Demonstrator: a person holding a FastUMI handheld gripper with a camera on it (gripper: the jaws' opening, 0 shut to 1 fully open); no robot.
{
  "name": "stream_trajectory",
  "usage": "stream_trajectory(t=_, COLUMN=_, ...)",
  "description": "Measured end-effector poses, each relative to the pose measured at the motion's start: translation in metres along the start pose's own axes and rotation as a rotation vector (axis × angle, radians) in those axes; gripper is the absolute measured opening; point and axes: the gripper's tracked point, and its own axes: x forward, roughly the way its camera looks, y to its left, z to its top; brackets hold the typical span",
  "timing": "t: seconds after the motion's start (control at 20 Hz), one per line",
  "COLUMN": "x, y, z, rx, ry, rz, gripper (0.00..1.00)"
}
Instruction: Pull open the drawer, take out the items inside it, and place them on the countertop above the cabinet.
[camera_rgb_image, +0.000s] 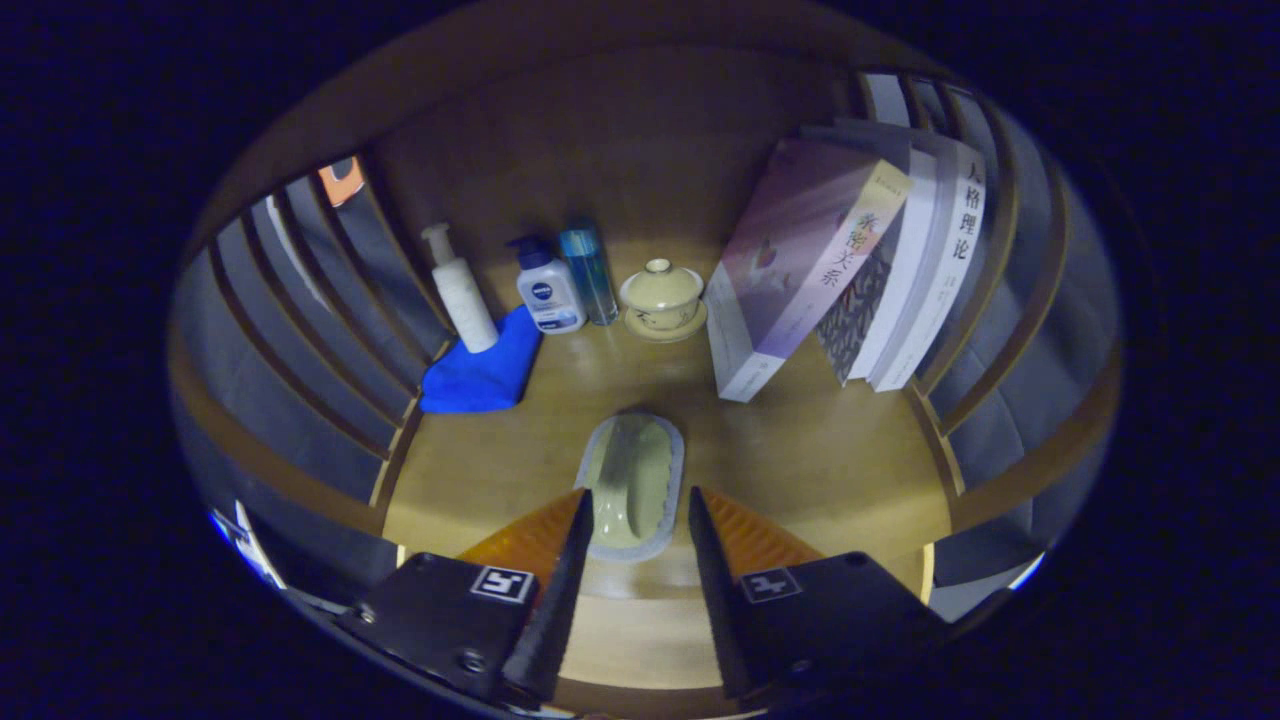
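Gripper view: a wooden countertop (800, 450) is seen from above, fenced by slatted wooden side rails (330, 330) on both sides. At far left, a white pump bottle (462, 295) is stood on a folded blue cloth (480, 372). Just beside it, a white lotion bottle with dark blue cap (548, 288) is placed, touching a slim clear blue bottle (590, 272). Next, a cream lidded teacup on a saucer (662, 298) is set near the back panel. To the right, several books (850, 260) are leaned against the right rail, tilted. In the middle of the countertop, a pale green oblong item with a grey rim (632, 485) is laid flat, its near end between the fingertips. The gripper (636, 505) is held apart, fingers spread either side of the item, not pressed on it. Drawer not seen.
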Motion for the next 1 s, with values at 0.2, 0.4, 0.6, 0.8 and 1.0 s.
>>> stream_trajectory(t=0.2, x=-0.028, y=0.005, z=-0.052, rx=-0.057, ry=0.016, rz=0.053, gripper=0.69)
stream_trajectory(t=0.4, x=-0.073, y=0.02, z=-0.063, rx=-0.135, ry=-0.15, rz=0.124, gripper=0.75)
stream_trajectory(t=0.6, x=-0.119, y=0.035, z=-0.091, rx=-0.213, ry=-0.247, rz=0.152, gripper=0.81)
stream_trajectory(t=0.8, x=-0.163, y=0.043, z=-0.107, rx=-0.276, ry=-0.424, rz=0.144, gripper=0.81)
stream_trajectory(t=1.0, x=-0.174, y=0.041, z=-0.138, rx=-0.289, ry=-0.582, rz=0.14, gripper=0.97)
